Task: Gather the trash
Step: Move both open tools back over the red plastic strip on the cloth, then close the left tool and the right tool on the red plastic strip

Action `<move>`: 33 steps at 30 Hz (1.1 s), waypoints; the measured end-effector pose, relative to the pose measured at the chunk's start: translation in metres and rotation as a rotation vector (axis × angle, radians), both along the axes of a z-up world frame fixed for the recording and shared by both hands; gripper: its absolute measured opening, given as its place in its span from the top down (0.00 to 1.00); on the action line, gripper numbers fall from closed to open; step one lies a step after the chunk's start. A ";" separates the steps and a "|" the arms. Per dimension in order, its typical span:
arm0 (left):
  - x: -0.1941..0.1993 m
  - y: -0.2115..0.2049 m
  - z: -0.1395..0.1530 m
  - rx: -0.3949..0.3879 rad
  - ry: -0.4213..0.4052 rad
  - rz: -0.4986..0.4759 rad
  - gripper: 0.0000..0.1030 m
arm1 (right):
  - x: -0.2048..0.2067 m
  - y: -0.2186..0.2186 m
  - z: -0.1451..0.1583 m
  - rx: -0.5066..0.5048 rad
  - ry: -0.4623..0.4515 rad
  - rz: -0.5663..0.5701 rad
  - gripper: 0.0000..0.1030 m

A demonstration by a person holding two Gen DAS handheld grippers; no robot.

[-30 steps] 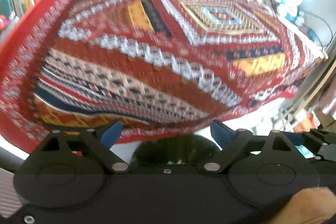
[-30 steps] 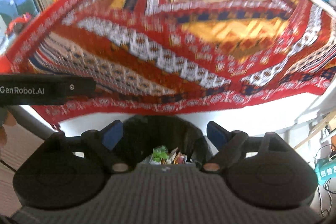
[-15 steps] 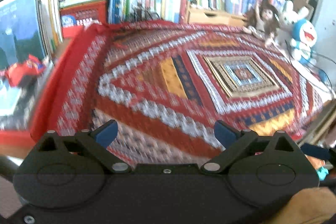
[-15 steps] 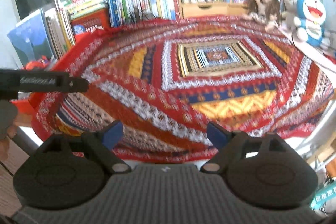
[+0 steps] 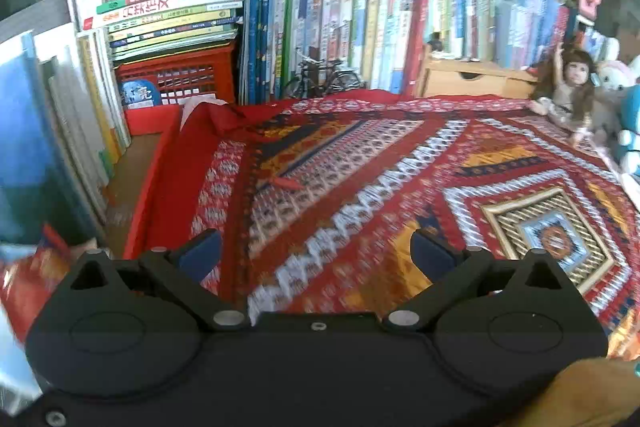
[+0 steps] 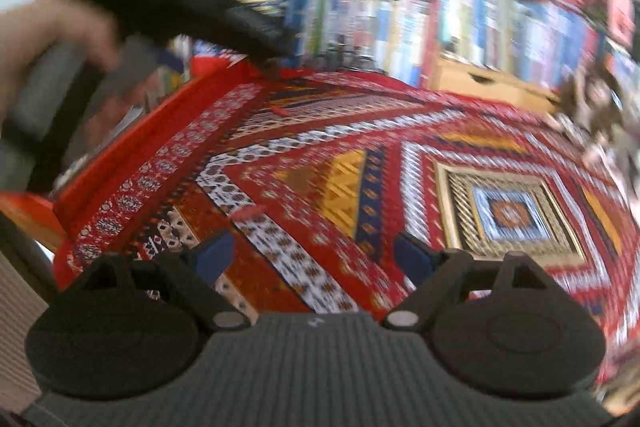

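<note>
A small red wrapper (image 5: pixel 286 183) lies on the patterned red tablecloth (image 5: pixel 400 163) toward its far left corner. My left gripper (image 5: pixel 316 255) hovers open above the cloth, short of the wrapper, with nothing between its blue pads. In the right wrist view a blurred red scrap (image 6: pixel 250 213) lies just ahead of the left pad of my right gripper (image 6: pixel 314 255), which is open and empty. A second red scrap (image 6: pixel 277 110) lies farther back. The left gripper's black body (image 6: pixel 192 11), held by a hand (image 6: pixel 52 31), crosses the upper left of that view.
Rows of books (image 5: pixel 360 27) line the back and left edges. A red basket (image 5: pixel 180 79), a small model bicycle (image 5: pixel 320 79) and a wooden drawer box (image 5: pixel 472 79) stand behind the cloth. A doll (image 5: pixel 568 87) and plush toys (image 5: pixel 624 115) sit at the far right.
Both grippers rose from above a dark bin holding wrappers below the table edge and swung over the tablecloth toward its far left. The bin has left both views.
</note>
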State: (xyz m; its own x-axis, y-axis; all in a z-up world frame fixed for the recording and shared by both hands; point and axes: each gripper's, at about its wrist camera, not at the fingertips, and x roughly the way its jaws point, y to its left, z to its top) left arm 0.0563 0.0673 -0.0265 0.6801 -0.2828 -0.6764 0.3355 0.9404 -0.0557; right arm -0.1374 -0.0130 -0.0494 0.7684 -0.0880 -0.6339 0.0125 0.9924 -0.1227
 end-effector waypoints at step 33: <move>0.189 -0.050 -0.147 0.083 0.049 -0.152 0.21 | 0.124 0.006 -0.077 -0.021 0.239 0.108 0.11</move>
State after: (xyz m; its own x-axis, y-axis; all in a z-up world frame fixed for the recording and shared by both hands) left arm 0.2451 0.0176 -0.1731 0.5995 -0.3215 -0.7330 0.4727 0.8812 0.0001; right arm -0.0132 -0.0073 -0.1268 0.6026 -0.0288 -0.7976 -0.1250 0.9836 -0.1299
